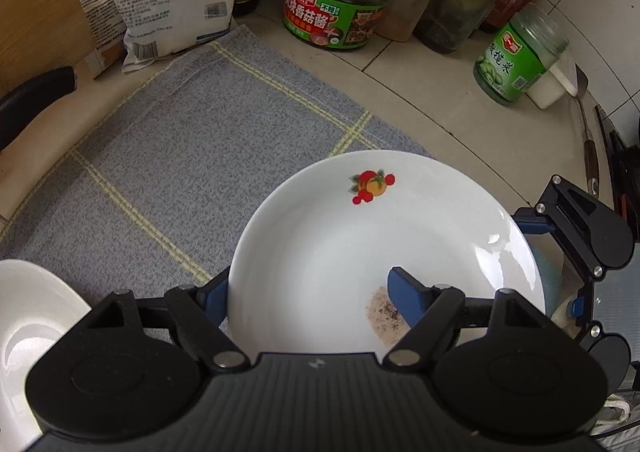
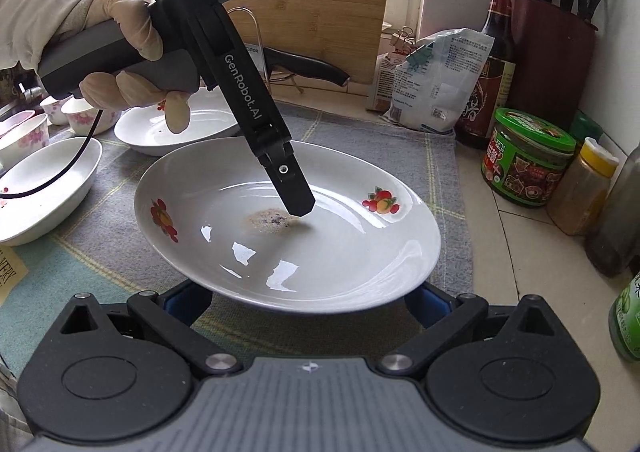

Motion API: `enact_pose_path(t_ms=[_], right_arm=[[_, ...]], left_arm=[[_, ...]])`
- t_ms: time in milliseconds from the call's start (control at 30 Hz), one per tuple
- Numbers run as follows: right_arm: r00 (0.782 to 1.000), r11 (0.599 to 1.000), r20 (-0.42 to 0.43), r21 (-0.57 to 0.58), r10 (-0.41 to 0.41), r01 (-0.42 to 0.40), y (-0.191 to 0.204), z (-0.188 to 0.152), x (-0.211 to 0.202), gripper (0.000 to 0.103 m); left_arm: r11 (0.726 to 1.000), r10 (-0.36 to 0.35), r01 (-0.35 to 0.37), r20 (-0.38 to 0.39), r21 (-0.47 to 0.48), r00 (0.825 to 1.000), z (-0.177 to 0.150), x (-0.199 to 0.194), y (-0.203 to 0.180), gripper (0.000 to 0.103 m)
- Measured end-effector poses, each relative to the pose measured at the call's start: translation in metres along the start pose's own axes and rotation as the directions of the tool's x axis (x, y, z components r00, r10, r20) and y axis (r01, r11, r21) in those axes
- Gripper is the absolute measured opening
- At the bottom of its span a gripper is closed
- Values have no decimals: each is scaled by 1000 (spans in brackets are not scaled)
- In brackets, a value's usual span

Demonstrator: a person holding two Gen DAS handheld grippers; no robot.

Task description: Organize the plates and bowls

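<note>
A white deep plate (image 1: 360, 244) with fruit decals and a brown crumb stain is tilted above the grey checked cloth (image 1: 180, 156). My left gripper (image 1: 310, 292) is shut on its sloping wall: one blue finger (image 1: 404, 292) presses inside by the stain, the other (image 1: 216, 292) sits outside the rim. In the right wrist view the same plate (image 2: 340, 252) shows that inner finger (image 2: 296, 192), held by a gloved hand (image 2: 120, 32). My right gripper (image 2: 308, 300) is open, its fingers spread wide under the near rim with the tips hidden.
Two more white deep plates (image 2: 48, 188) (image 2: 176, 128) and small flowered bowls (image 2: 24, 136) lie at the left of the cloth. A green-lidded jar (image 2: 528, 156), spice bottles, a sauce bottle, bags (image 2: 432, 84) and a knife block (image 2: 552, 52) line the back and right. A black pan handle (image 2: 308, 66) juts out.
</note>
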State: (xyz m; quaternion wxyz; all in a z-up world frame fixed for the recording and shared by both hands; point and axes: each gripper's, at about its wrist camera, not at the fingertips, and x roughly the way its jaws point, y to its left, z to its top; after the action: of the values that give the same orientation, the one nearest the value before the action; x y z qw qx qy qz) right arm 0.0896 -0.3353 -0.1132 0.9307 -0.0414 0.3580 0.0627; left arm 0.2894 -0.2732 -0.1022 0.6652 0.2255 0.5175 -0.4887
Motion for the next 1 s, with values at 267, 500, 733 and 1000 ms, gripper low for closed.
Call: enact_pose_path(t_ms=[267, 500, 733, 1000], right_arm=[[1000, 1000, -11, -11, -22, 21, -19, 1, 12, 103], [999, 999, -10, -20, -33, 32, -30, 3, 18, 103], [999, 998, -10, -41, -45, 44, -31, 2, 24, 103], [999, 997, -21, -56, -44, 43, -27, -2, 26, 103]], left_arm=[[1000, 6, -6, 15, 10, 1000, 19, 12, 2, 79], [1000, 14, -14, 34, 11, 999, 24, 16, 5, 79], [999, 38, -39, 54, 24, 998, 23, 19, 5, 79], [999, 43, -44, 63, 17, 997, 23, 19, 4, 79]])
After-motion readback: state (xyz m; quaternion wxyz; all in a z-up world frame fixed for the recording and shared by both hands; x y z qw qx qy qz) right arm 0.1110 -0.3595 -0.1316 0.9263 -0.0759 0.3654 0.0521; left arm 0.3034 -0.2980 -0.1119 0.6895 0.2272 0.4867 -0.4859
